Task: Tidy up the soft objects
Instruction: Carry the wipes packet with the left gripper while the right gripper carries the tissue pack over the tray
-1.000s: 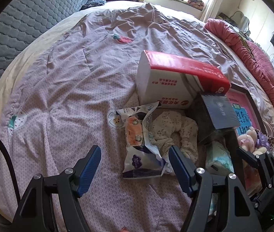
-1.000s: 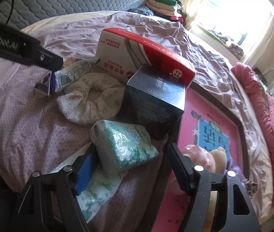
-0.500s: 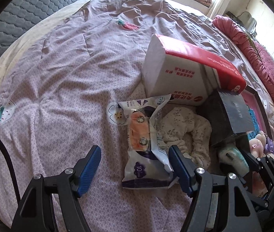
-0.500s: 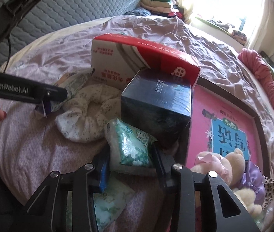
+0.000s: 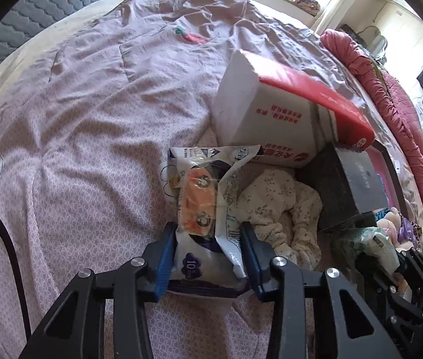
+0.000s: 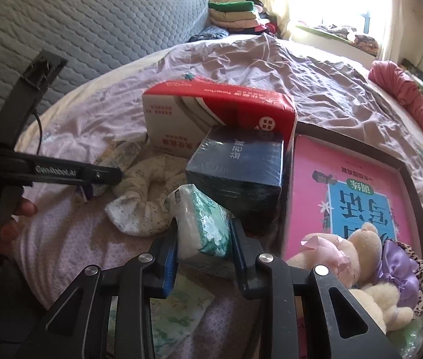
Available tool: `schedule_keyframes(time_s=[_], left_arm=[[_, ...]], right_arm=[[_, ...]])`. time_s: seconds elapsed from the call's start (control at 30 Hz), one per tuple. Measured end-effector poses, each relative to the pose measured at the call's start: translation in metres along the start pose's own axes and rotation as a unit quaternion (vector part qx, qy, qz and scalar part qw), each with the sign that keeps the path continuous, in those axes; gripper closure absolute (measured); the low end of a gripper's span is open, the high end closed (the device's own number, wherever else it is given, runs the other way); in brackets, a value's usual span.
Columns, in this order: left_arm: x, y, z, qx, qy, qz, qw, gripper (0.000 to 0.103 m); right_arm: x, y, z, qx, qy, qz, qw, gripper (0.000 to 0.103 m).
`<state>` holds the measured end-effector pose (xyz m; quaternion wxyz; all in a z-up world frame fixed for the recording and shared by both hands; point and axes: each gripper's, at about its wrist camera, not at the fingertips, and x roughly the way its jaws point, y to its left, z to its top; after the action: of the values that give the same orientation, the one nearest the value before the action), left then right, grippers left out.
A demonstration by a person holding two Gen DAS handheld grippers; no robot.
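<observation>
2 grips, jaws just closing: left gripper (image 5: 208, 249) clamping wipes packet (image 5: 205, 218); right gripper (image 6: 204, 246) clamping green tissue pack (image 6: 202, 224).

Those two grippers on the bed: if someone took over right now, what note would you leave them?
Left gripper: jaws just closed on the white wipes pouch, which lies on the bedspread.
Right gripper: jaws just closed on the green tissue pack, beside the dark box.
Done: both items gripped.
Left: lift and place them; floral cloth and plush bear untouched.
</observation>
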<state>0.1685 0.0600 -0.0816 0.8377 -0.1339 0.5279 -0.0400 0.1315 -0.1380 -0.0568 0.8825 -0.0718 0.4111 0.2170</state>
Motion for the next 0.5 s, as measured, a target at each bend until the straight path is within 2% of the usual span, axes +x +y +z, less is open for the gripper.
schedule_keyframes(time_s=[0.17,0.3,0.5], left_arm=[[-0.012,-0.007,-0.002,0.016,-0.017,0.001,0.9997,0.065],[-0.036,-0.015,-0.003,0.032,-0.045,0.013,0.9984,0.065],[-0.066,-0.032,-0.005,0.056,-0.08,0.011,0.9952,0.065]], right_arm=[[-0.012,-0.003,0.003,0.018,-0.013,0.015,1.0,0.071],[-0.025,-0.006,0.007,0.032,-0.027,0.021,0.999,0.071],[-0.049,-0.008,0.017,0.049,-0.052,0.028,0.997,0.071]])
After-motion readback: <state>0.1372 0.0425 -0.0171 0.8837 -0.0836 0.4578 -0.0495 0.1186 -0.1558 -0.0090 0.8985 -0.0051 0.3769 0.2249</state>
